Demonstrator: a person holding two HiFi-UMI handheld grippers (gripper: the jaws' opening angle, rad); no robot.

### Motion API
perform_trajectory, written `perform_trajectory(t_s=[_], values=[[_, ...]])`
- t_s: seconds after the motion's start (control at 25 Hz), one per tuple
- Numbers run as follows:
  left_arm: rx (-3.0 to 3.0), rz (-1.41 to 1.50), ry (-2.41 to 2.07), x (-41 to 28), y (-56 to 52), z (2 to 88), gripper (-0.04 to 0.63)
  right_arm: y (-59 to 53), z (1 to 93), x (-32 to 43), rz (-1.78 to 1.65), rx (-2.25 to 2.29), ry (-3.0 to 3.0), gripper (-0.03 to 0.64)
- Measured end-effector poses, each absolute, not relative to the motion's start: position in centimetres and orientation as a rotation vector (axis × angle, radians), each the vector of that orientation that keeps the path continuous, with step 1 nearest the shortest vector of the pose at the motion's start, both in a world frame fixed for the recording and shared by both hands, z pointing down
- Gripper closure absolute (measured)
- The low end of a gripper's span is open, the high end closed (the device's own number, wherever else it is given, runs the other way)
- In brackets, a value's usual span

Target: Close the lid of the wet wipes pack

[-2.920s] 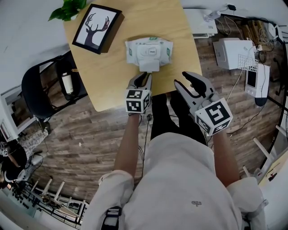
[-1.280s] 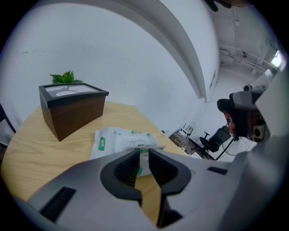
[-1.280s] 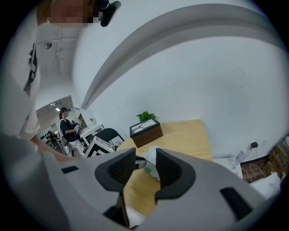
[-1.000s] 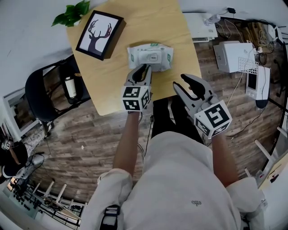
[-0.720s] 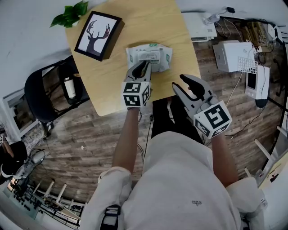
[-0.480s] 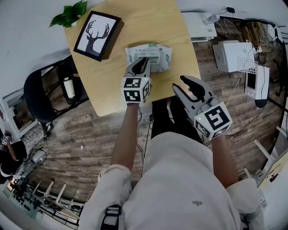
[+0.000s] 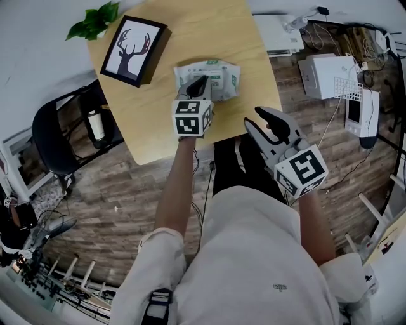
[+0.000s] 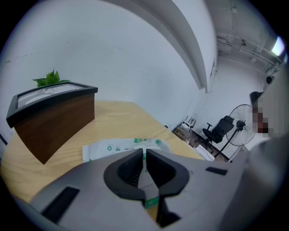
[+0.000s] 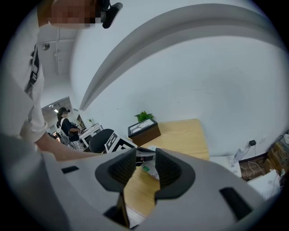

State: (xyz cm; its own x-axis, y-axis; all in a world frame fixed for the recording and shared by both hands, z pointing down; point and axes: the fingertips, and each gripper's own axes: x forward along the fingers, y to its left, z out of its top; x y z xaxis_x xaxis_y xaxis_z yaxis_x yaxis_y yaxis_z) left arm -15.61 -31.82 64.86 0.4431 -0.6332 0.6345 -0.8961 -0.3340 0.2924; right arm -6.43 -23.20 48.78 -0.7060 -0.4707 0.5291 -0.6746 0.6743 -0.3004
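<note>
The wet wipes pack (image 7: pixel 222 76), a white soft plastic pouch with green print, lies flat on the light wooden surface (image 7: pixel 190 32), a little toward the surface's near edge. Its lid, at the middle of the pack's top, is mostly hidden in the head view under the left tool (image 7: pixel 202 79), which comes in from 6 o'clock and points down at the pack. In the left gripper view this tool (image 8: pixel 144 151) shows its dark pads drawn to a narrow slit and closing, with nothing between them. The pack (image 8: pixel 113 146) shows just beyond and below the tips. Whether the tips touch the lid cannot be told.

At 5 o'clock from the pack, past the surface's near edge and above the person's legs, hangs the right tool (image 7: pixel 254 115). Its jaws stand wide and it holds nothing, as the right gripper view (image 9: pixel 145 153) confirms.

At 10 o'clock from the pack stands a black-framed picture of a deer's head (image 7: pixel 130 47), apart from the pack. A green leafy plant (image 7: pixel 92 19) sits just beyond the frame on the same line. At 8 o'clock, off the surface, a black chair (image 7: pixel 51 136) stands on the wood-plank floor (image 7: pixel 127 190).
</note>
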Motion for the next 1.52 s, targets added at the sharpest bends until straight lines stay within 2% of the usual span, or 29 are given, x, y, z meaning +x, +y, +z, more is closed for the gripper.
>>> perform_trajectory(t_s=[1.04,1.52], values=[[2.039,0.669,-1.254,-15.7,-32.3,66.3,0.588,-21.7,49.1,-7.3,0.742,0.911,-2.483,0.489],[2.064,0.633,-1.244,-15.7,-32.3,66.0,0.588,-21.4,47.8,-8.0,0.706,0.923,-2.506,0.489]])
